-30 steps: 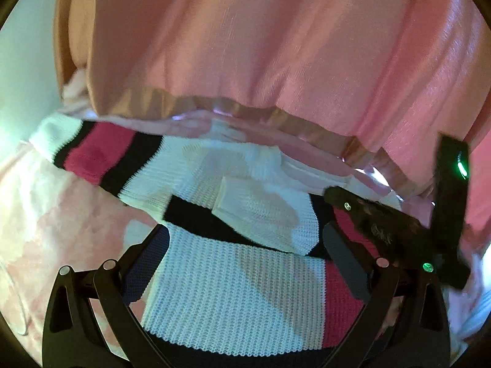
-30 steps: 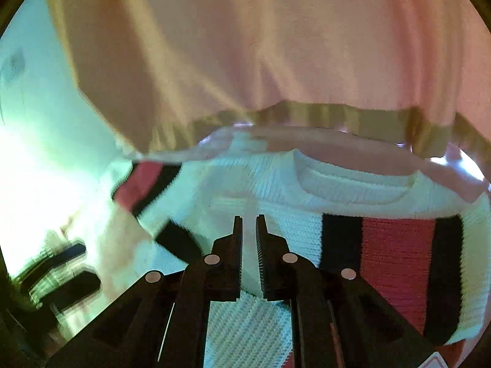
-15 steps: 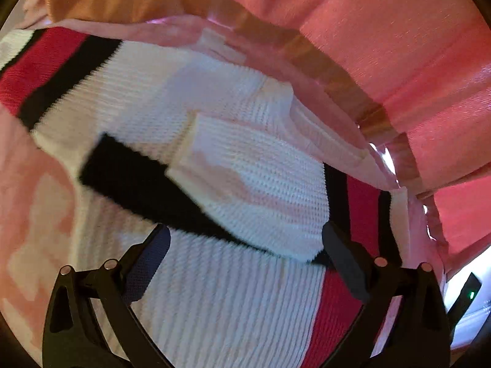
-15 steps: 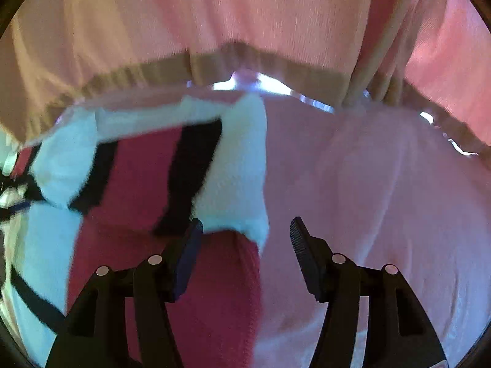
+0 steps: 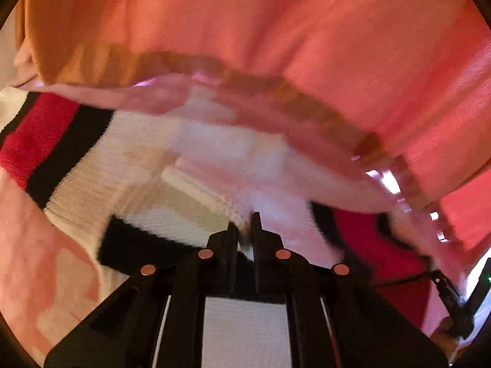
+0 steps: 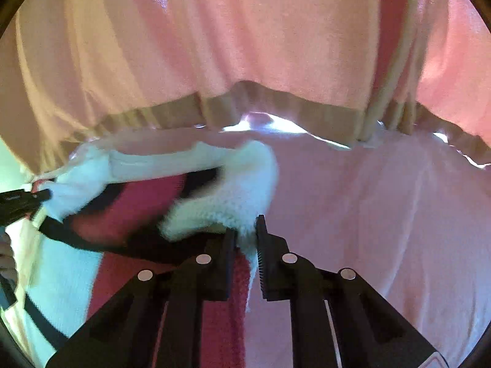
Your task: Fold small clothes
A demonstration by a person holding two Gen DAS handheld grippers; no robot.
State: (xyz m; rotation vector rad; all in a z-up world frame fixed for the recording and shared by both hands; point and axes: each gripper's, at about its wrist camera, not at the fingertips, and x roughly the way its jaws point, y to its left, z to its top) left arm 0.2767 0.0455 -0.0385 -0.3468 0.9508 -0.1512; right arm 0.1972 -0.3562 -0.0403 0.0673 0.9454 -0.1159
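Observation:
A small knit sweater [image 5: 92, 171], white with red and black stripes, lies on a pink blanket [image 5: 46, 260]. My left gripper [image 5: 244, 230] is shut on the white folded sleeve near the sweater's middle. In the right wrist view the sweater's other sleeve [image 6: 233, 196] is lifted and curled, and my right gripper [image 6: 245, 233] is shut on its white cuff edge. The red and black striped part [image 6: 132, 208] lies to the left of it. The other gripper's black tip [image 6: 18, 202] shows at the left edge.
A person's pink top with a tan hem [image 5: 276, 30] hangs close above the blanket and fills the upper half of both views [image 6: 245, 46]. Bare pink blanket [image 6: 383, 214] spreads to the right of the sleeve.
Both grippers were open half a second ago and have now closed on the sweater. The right one has pinched the cuff and raised the sleeve; the left one has pinched the folded white sleeve.

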